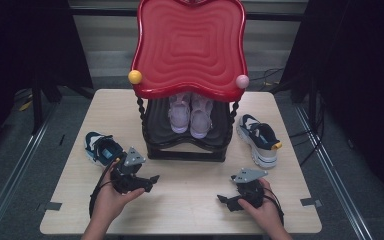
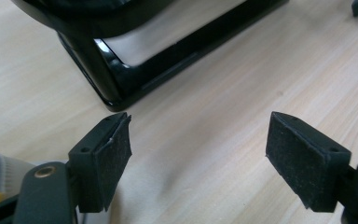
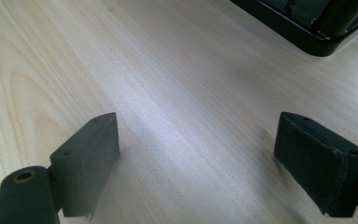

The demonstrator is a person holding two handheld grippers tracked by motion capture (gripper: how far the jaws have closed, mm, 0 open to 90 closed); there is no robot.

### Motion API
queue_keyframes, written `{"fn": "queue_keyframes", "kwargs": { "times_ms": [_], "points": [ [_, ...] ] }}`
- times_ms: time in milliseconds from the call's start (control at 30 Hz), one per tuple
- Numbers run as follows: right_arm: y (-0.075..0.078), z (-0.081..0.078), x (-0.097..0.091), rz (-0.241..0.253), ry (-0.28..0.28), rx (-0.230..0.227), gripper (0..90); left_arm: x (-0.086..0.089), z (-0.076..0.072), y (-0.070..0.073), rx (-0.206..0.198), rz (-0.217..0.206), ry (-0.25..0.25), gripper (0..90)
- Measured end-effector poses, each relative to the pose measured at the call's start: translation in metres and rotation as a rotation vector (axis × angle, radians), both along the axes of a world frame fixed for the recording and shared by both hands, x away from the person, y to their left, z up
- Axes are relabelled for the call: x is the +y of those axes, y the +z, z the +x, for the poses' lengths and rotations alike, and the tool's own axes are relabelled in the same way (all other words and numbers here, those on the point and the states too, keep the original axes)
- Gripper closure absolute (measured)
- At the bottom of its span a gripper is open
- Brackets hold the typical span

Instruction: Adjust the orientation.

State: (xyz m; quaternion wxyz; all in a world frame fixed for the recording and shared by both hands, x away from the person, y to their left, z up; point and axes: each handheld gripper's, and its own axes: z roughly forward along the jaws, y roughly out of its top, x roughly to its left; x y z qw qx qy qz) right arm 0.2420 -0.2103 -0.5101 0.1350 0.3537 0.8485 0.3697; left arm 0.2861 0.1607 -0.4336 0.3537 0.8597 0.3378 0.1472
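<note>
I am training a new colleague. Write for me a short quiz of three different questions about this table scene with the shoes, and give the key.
1. True or false: the left gripper holds the dark blue shoe.
2. What stands on the lower shelf of the rack?
A. pale pink shoes
B. a yellow ball
C. a cup
3. Fill in: the blue and white shoe lies to the ____ of the rack in the high view.

Key: 1 false, its jaws are open and empty, as are those of the right gripper. 2 A, the pale pink shoes. 3 right.
</note>
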Motion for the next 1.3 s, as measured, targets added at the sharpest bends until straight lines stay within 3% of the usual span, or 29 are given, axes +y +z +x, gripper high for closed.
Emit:
{"fn": "queue_keyframes", "kwargs": {
  "times_ms": [533,700,733,900,1000,1200,1300],
  "points": [
    [0.0,0.0,0.0,0.0,0.0,-0.001,13.4,0.028,0.02,0.028,-0.039,0.01,0.073,21.5],
    [0.0,0.0,0.0,0.0,0.0,0.0,13.5,0.035,0.024,0.028,-0.043,0.001,0.109,21.5],
    [0.0,0.0,0.0,0.0,0.0,0.0,13.4,0.039,0.027,0.027,-0.036,0.017,0.12,21.5],
    [0.0,0.0,0.0,0.0,0.001,-0.001,13.5,0.045,0.03,0.024,-0.045,-0.019,0.138,24.4],
    [0.0,0.0,0.0,0.0,0.001,-0.001,13.4,0.049,0.031,0.026,-0.062,0.009,0.15,24.2],
    [0.0,0.0,0.0,0.002,0.001,0.0,13.5,0.057,0.035,0.024,-0.052,-0.004,0.176,24.3],
    [0.0,0.0,0.0,0.001,0.001,-0.001,13.5,0.06,0.038,0.019,-0.027,0.001,0.176,28.2]
  ]
}}
